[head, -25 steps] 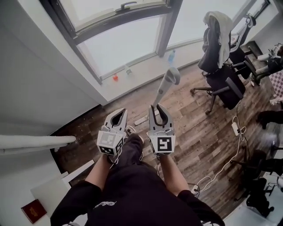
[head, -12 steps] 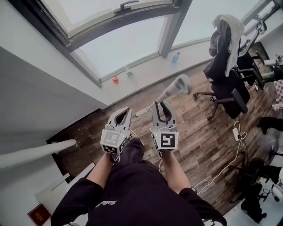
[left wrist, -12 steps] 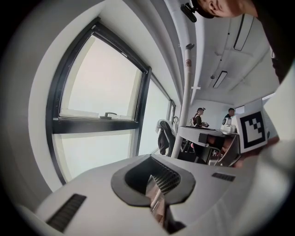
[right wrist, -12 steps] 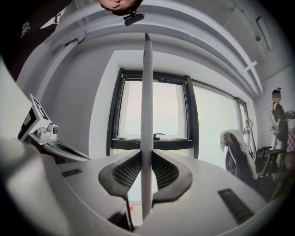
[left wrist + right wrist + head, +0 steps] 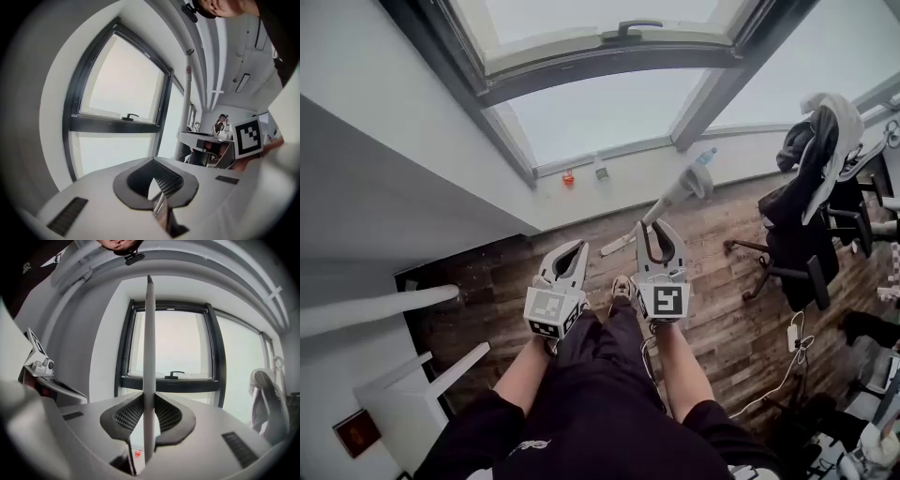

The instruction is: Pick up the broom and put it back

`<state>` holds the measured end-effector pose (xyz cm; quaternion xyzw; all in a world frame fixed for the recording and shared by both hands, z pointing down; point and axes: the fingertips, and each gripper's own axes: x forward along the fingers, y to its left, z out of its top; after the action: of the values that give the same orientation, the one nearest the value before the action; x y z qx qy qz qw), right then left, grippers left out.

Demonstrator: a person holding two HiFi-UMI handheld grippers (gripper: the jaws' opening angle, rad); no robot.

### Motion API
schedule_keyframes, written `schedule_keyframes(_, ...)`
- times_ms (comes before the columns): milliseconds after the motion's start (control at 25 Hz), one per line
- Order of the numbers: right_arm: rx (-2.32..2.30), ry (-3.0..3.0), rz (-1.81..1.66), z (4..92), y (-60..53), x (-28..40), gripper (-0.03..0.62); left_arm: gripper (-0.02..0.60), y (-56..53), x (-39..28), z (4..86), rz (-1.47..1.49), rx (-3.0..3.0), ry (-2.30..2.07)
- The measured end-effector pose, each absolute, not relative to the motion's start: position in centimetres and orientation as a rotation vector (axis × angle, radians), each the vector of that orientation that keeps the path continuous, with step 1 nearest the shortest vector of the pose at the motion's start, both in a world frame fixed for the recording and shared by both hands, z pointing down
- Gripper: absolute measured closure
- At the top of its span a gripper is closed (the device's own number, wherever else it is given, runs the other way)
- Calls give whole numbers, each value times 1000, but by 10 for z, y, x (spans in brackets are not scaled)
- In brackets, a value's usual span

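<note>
Broom (image 5: 675,198), a slim pale grey pole with a wider grey end, is gripped by the right hand-held gripper above the brown plank floor (image 5: 741,281), in front of the window wall. A short pale bar (image 5: 614,247) lies just left of that gripper; I cannot tell whether it belongs to the broom.

At far left a white round pipe (image 5: 375,309) and a white piece of furniture (image 5: 403,398) are cut off by the edge. Next is the white left hand-held gripper (image 5: 579,247). Its own view shows the jaws (image 5: 151,161) closed tip to tip with nothing between them. That view also shows a grey desk (image 5: 199,137) that the head view lacks. The person's black-trousered legs (image 5: 600,375) hide the floor at bottom centre.

The right hand-held gripper (image 5: 660,231) has its jaws partly closed. In its own view the ribbed pads (image 5: 126,416) press the pole (image 5: 149,357) from both sides. There the pole stands upright against the dark-framed window (image 5: 171,380), and its foot sinks behind the jaw bodies. From the head it slants up and right instead.

On the sill sit a small red object (image 5: 568,178) and a clear plastic bottle (image 5: 705,156). Further right a black office chair draped with a pale garment (image 5: 811,216) stands partly cut off. Near it a white power strip with its cable (image 5: 792,336) lies on the floor.
</note>
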<state>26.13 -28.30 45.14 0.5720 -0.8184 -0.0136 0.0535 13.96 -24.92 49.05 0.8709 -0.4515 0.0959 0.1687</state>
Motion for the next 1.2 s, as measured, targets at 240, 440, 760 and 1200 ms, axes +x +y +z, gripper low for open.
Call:
schedule_keyframes(240, 1584, -2568, 51, 507, -337, 242, 507, 581, -304, 129, 532, 291, 2414, -1411)
schedule_keyframes(440, 1438, -2615, 167, 570, -390, 224, 507, 581, -350, 98, 568, 326, 2278, -1594)
schedule_keyframes(760, 1264, -2677, 209, 651, -448, 187, 507, 581, -388, 81, 632, 468, 2225, -1652)
schedule_keyframes(1200, 963, -2785, 198, 713, -519, 100, 507, 581, -400, 50, 661, 424, 2002, -1742)
